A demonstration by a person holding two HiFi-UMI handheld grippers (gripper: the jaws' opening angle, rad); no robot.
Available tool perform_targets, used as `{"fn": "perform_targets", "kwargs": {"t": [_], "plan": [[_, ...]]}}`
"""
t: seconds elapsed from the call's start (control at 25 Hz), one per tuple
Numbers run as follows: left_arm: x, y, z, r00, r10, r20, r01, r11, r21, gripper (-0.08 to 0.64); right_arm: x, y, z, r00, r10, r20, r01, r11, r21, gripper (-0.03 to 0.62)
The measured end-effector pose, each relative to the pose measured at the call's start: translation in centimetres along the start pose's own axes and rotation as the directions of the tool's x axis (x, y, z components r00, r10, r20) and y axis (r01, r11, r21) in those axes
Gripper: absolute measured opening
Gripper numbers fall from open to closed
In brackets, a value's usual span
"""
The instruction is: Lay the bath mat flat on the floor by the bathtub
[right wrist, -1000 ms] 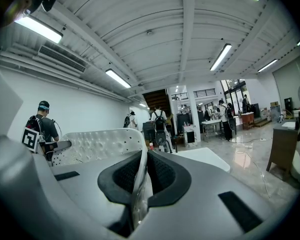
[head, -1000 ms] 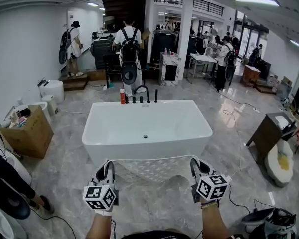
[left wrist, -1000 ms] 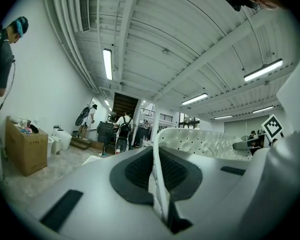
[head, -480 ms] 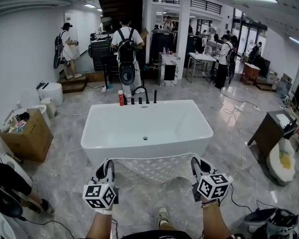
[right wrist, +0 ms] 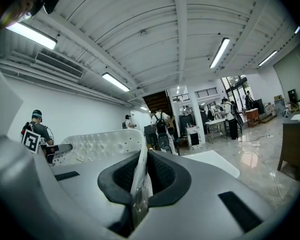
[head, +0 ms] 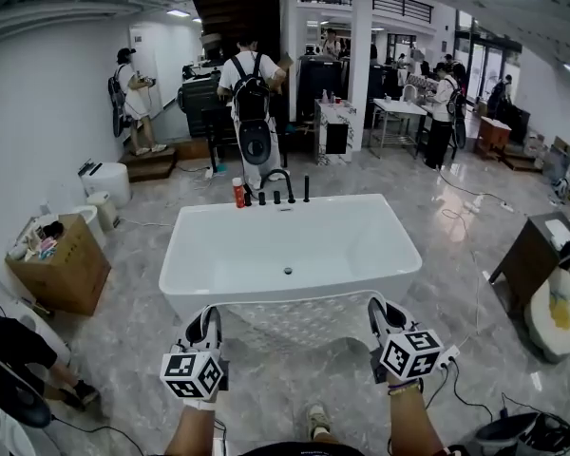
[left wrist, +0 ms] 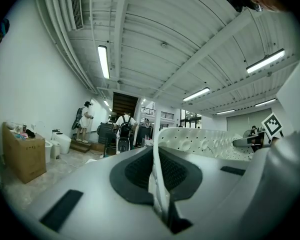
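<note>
A white bath mat (head: 294, 319) with a raised dimple pattern hangs stretched between my two grippers, in front of the white bathtub (head: 290, 255). In the head view my left gripper (head: 209, 319) is shut on the mat's left corner and my right gripper (head: 377, 310) is shut on its right corner. The left gripper view shows the mat's edge (left wrist: 157, 169) pinched between the dark pads, the mat running off to the right. In the right gripper view the mat corner (right wrist: 139, 176) is clamped between the pads, the sheet extending left. The mat's lower part hangs toward the marble floor (head: 285, 397).
A cardboard box (head: 62, 264) stands at the left, a dark cabinet (head: 532, 259) at the right. A black faucet (head: 277, 183) and a red bottle (head: 237, 193) stand at the tub's far rim. Cables lie on the floor at the right. People stand in the background, one (head: 252, 103) beyond the tub.
Both grippers keep their hold on the mat. The view has shifted slightly, so the tub sits a little more to the right and closer; my foot shows below the mat.
</note>
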State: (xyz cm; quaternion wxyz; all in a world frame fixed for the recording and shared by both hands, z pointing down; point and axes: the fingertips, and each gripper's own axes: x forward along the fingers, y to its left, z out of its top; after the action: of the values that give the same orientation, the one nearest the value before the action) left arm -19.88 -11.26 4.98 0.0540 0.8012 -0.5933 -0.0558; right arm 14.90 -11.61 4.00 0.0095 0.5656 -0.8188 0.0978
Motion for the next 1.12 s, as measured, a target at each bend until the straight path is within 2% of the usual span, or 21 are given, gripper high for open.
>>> {"fn": "perform_targets", "kwargs": {"t": [0.16,0.4,0.84,1.12], "plan": [[3.3,0.3,-0.9,1.000,0.014,-0.018,-0.014,1.000,0.008,0.023,3.2,-2.2,-0.1,1.000,0.011,-0.008,-0.010,1.000,0.008,0.034],[7.9,1.7,-2.7,0.998,0.030,-0.053,-0.031,0.999,-0.027,0.023,7.7,-4.5,-1.0,0.999,0.018,-0.035,-0.017,0.999,0.030,0.034],[14.6,2.3,-4.9,0.997,0.034,-0.066,-0.032,0.999,0.024,0.023,13.3,-8.8,-2.8,0.997,0.017,-0.073,-0.015,0.999,0.034,0.034],[17.4,2.6,-8.1,0.992,0.046,-0.114,-0.045,0.999,0.018,0.023,16.0,-11.1,-4.7,0.995,0.029,-0.101,-0.024,0.999,0.047,0.034]]}}
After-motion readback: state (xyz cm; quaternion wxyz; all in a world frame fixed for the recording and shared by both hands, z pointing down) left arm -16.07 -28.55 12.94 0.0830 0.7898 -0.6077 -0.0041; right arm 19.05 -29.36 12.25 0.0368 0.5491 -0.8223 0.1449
